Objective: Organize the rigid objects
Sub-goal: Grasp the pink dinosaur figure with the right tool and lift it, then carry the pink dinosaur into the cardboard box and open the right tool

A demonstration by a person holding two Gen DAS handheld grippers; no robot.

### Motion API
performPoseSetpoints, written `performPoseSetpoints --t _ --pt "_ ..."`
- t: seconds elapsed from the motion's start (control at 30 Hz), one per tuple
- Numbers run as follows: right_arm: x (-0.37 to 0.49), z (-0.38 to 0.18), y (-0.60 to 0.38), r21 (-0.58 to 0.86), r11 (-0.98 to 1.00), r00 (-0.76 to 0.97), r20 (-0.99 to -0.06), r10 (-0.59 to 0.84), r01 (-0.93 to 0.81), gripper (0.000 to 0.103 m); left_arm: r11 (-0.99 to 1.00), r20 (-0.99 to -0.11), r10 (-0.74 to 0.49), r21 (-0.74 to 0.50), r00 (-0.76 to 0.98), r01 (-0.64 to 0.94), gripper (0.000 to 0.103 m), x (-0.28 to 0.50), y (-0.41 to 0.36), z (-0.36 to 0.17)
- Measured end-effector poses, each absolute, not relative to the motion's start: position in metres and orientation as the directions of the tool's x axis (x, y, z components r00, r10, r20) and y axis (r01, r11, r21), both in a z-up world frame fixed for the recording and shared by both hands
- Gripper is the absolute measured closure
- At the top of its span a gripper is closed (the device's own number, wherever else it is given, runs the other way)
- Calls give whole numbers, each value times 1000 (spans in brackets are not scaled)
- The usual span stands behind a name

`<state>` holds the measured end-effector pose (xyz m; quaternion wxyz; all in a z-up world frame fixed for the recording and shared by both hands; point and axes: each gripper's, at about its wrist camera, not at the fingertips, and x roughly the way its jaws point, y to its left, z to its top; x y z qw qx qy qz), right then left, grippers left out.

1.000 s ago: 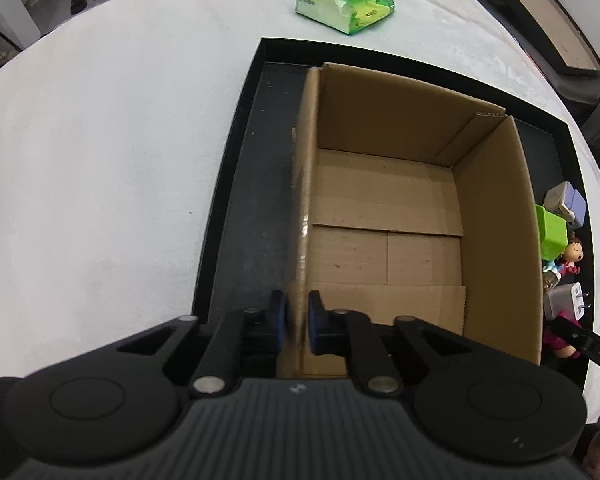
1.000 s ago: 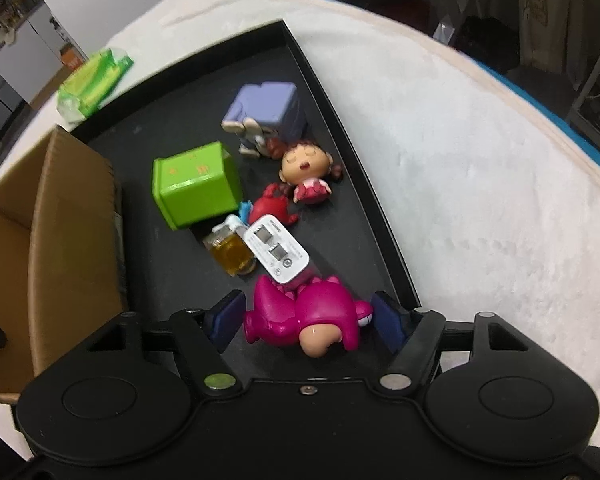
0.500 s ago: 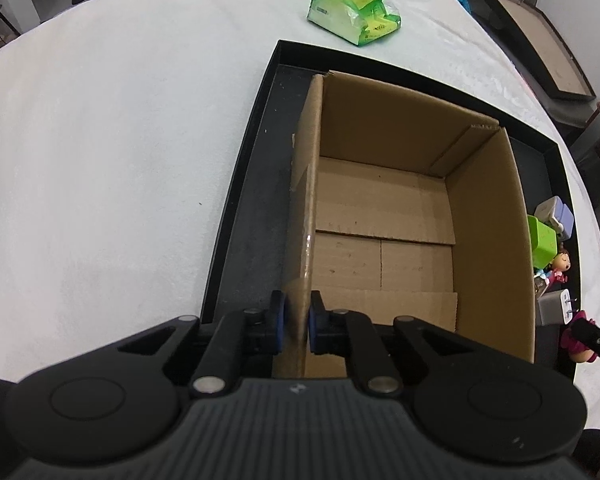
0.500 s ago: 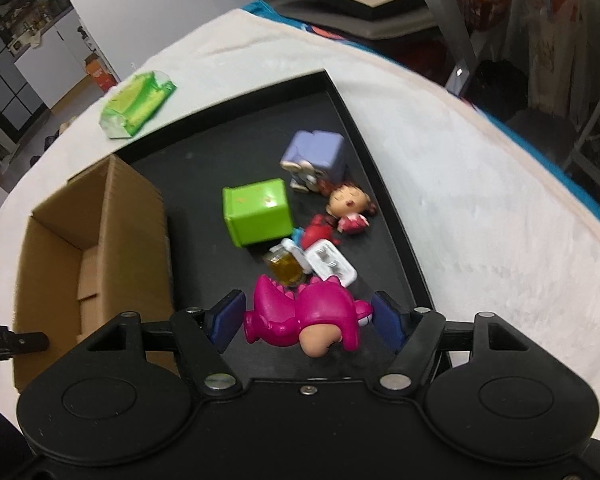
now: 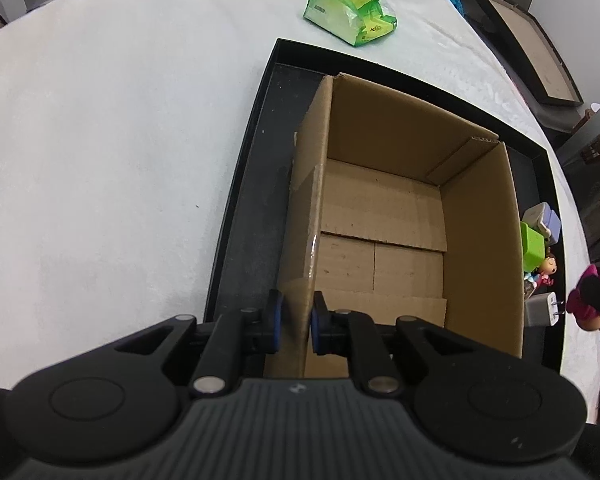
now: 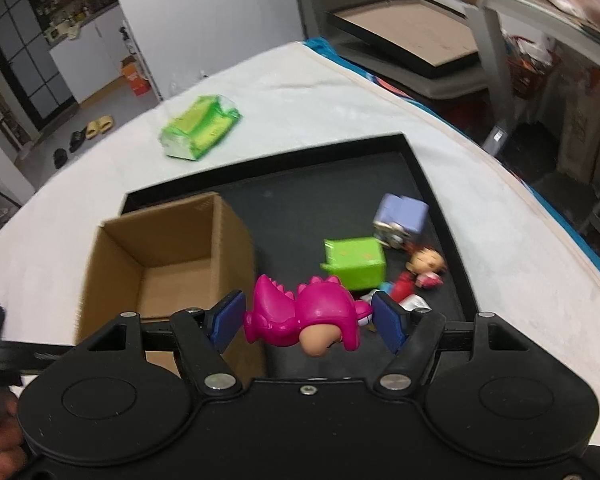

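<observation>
Brown cardboard box [image 5: 384, 216] on a black tray [image 6: 436, 200]. White cloth [image 5: 100, 160] under it all. Bright pink dinosaur toy [image 6: 306, 314] between blue pads [image 6: 388, 320]. Green cube [image 6: 356, 266], pale purple block [image 6: 404, 214], doll with dark hair and a red dress [image 6: 424, 266]. Shiny green packet [image 5: 350, 14].

Even, soft overhead light leaves faint shadows inside the cardboard box [image 5: 384, 216], while fisheye bending curves the edges and the right wrist view smears with motion.
</observation>
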<state>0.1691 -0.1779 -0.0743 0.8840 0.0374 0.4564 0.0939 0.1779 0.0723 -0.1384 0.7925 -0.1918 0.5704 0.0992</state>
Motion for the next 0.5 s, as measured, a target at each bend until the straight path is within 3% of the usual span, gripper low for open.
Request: performPoseSetpoints --t 0.5 --pt "183 -59 -109 86 969 551 -809 204 -232 35 887 -931 -139 -268 336 -375 89 177 79 -144"
